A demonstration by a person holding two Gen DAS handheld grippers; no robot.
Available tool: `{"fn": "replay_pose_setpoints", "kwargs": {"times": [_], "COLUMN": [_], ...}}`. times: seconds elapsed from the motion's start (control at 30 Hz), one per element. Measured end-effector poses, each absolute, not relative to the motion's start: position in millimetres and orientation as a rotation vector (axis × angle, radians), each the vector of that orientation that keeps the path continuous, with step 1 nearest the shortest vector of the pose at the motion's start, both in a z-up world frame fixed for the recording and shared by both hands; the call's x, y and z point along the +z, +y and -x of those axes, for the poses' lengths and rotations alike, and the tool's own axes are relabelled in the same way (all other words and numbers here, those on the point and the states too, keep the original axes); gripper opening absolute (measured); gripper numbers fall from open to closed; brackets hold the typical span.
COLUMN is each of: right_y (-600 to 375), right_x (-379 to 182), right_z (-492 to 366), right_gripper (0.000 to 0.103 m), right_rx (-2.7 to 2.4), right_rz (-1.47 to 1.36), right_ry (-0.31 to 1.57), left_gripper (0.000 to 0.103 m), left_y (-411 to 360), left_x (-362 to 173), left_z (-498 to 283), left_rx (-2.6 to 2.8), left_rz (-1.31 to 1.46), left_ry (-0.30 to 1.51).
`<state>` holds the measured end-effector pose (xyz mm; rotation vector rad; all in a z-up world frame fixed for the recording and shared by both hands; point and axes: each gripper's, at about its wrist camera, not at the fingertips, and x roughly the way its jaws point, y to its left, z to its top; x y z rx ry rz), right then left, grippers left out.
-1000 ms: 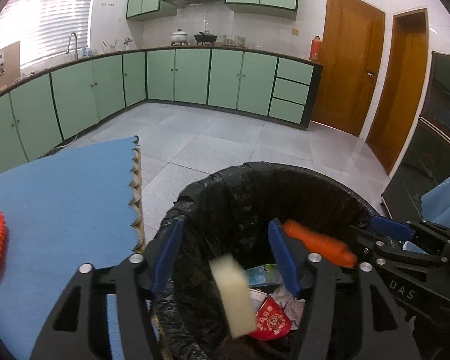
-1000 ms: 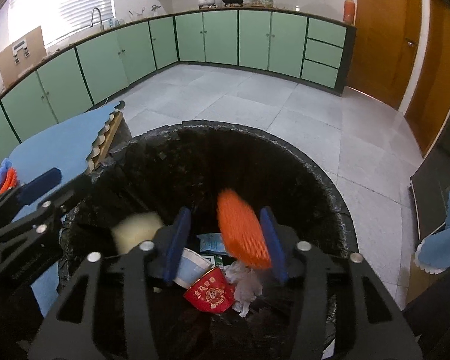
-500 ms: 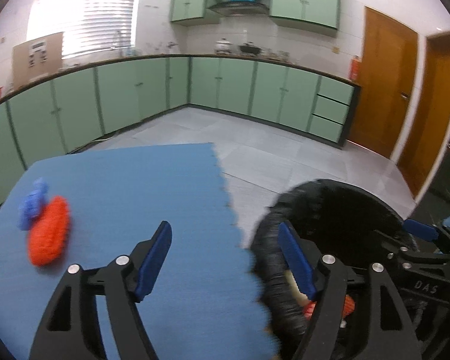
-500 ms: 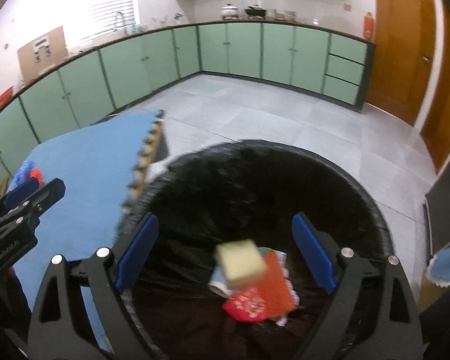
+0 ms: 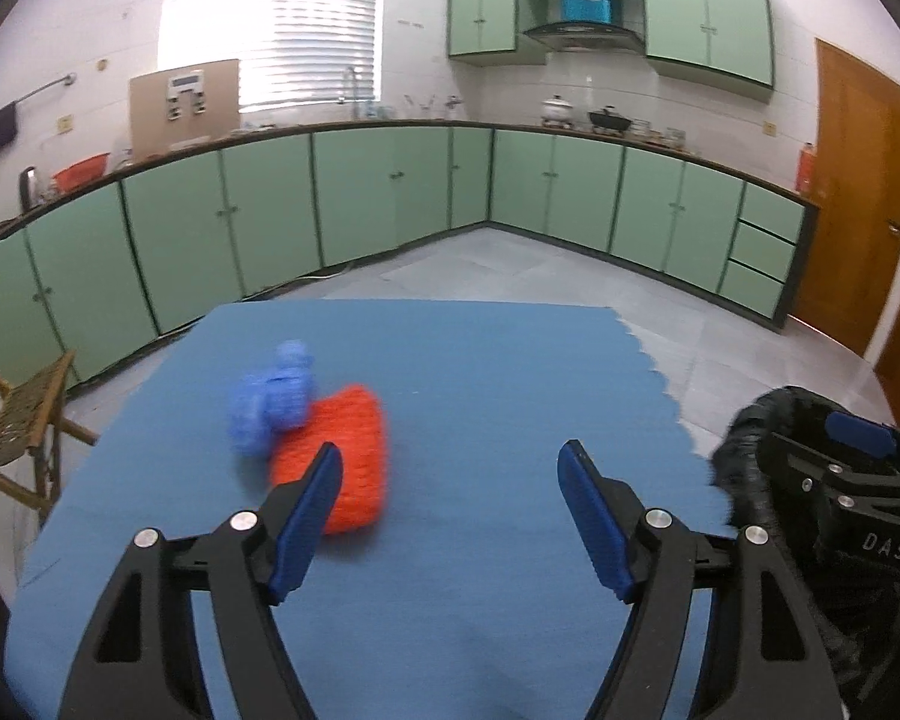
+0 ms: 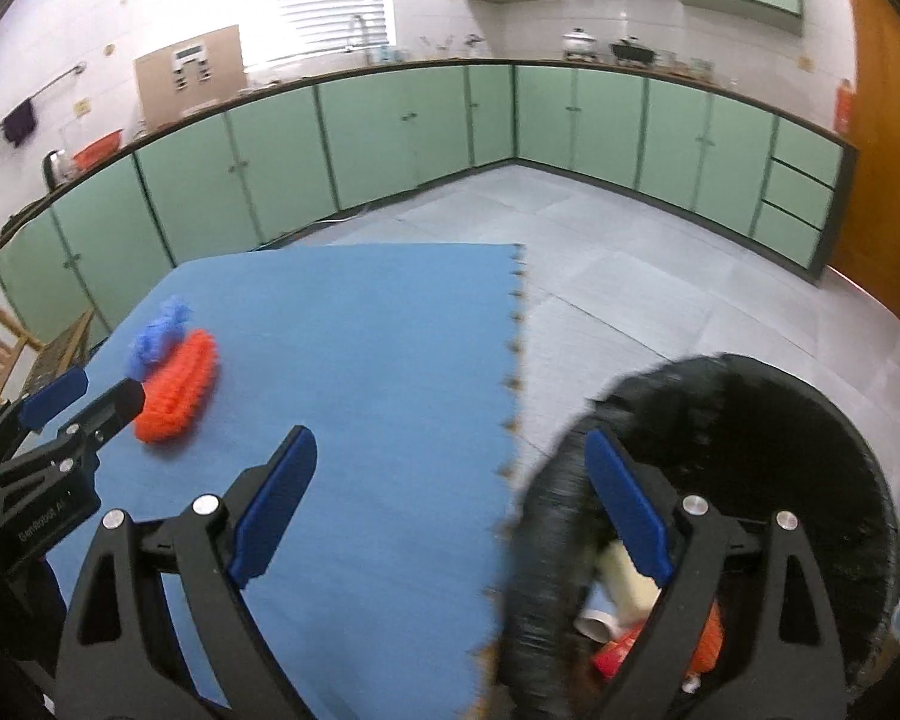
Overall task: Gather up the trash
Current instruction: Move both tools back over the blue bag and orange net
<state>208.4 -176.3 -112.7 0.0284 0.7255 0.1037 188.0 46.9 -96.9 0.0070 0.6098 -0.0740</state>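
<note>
- Best done by bringing the left gripper (image 5: 450, 480) low over the blue foam-mat surface (image 5: 480, 372) and squaring it to the orange foam-net sleeve (image 5: 345, 462) before closing.
- Had just been opening on both sides; stood wide with nothing between the jaws, also on the right gripper (image 6: 450, 480).
- Lay just ahead of the left jaw, touching a blue foam-net sleeve (image 5: 273, 405), well apart from the black-lined trash bin (image 6: 750, 450).
</note>
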Motion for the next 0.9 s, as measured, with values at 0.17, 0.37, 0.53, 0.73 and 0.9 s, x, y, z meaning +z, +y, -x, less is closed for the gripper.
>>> {"fn": "replay_pose_setpoints", "kwargs": {"times": [0.17, 0.37, 0.53, 0.73, 0.9], "right_y": [-127.4, -82.2, -48.9, -16.2, 6.0], "right_x": [-114.1, -124.1, -134.9, -151.0, -160.4], "right_z": [-225.3, -239.7, -250.2, -263.5, -269.3], "right_gripper": [0.088, 0.088, 0.088, 0.088, 0.088], "right_rx": [0.169, 0.227, 0.267, 0.298, 0.318], "right_rz": [0.002, 0.02, 0.037, 0.048, 0.085], "right_ry": [0.722, 0.738, 0.751, 0.774, 0.794], "left_gripper": [0.073, 0.073, 0.073, 0.073, 0.073], "left_y": [86.8, 137.4, 168.7, 192.1, 205.8], "left_x": [-100.1, -114.3, -124.2, -131.7, -139.8], "left_z": [-186.9, -190.7, -192.1, -195.8, -195.7], "left_rx": [-0.01, 0.063, 0.111, 0.14, 0.158], "left_rz": [-0.001, 0.014, 0.027, 0.044, 0.052], "left_ry": [0.614, 0.635, 0.646, 0.657, 0.665]}}
